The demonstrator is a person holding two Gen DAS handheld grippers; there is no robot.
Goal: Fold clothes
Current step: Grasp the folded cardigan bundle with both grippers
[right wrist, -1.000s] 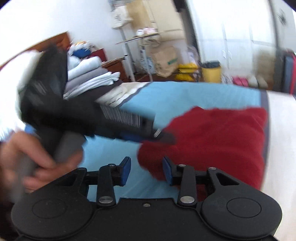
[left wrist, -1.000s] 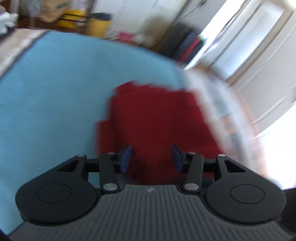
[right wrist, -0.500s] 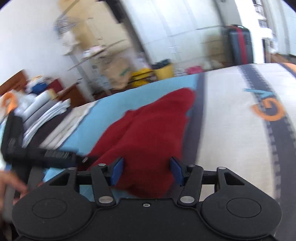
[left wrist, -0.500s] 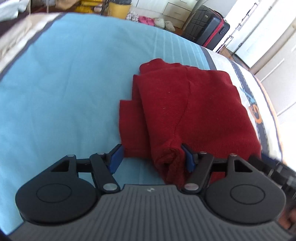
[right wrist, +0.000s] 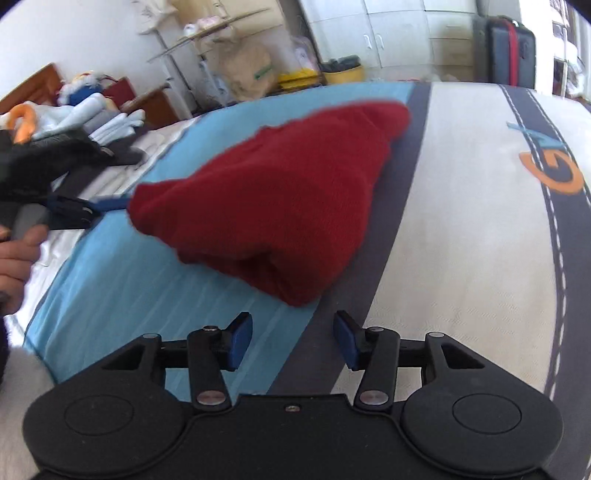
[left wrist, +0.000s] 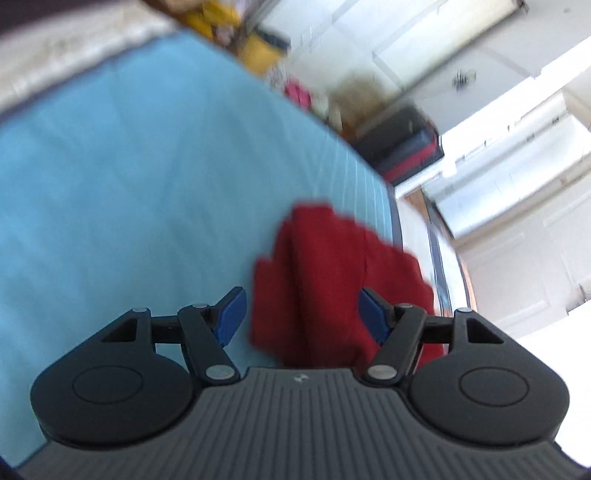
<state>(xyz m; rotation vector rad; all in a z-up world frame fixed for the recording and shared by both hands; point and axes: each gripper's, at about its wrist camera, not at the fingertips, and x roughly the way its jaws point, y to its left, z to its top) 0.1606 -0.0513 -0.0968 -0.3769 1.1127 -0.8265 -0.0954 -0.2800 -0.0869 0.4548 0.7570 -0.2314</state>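
The red sweater (right wrist: 280, 192) lies folded into a thick bundle on the bed, across the blue panel (right wrist: 122, 295) of the cover and touching its dark stripe (right wrist: 388, 229) on the right. Several layers show at the near edge.

Left claw (left wrist: 299, 314): jaws stand apart around the bundle's near left corner, pads not pressing; nothing held. In the right wrist view this claw sits at the sweater's left end, gripped by a hand (right wrist: 16, 254).

Right claw (right wrist: 293, 341): jaws are opening, nothing between them; it hangs just short of the bundle's near corner, over the dark stripe.

Judgement: the folding looks close to done. The step in hand appears to be either a last fold or taking up the bundle. The next move calls for both claws to close on all layers at once, or the fold may slip apart.

Surroundings: 1 stack of folded laundry (right wrist: 110, 125) at the far left, likely the destination. Suitcase (right wrist: 511, 48), yellow bin (right wrist: 341, 74) and wardrobe (right wrist: 399, 29) stand beyond the bed. Nothing lies between the claws and the sweater.
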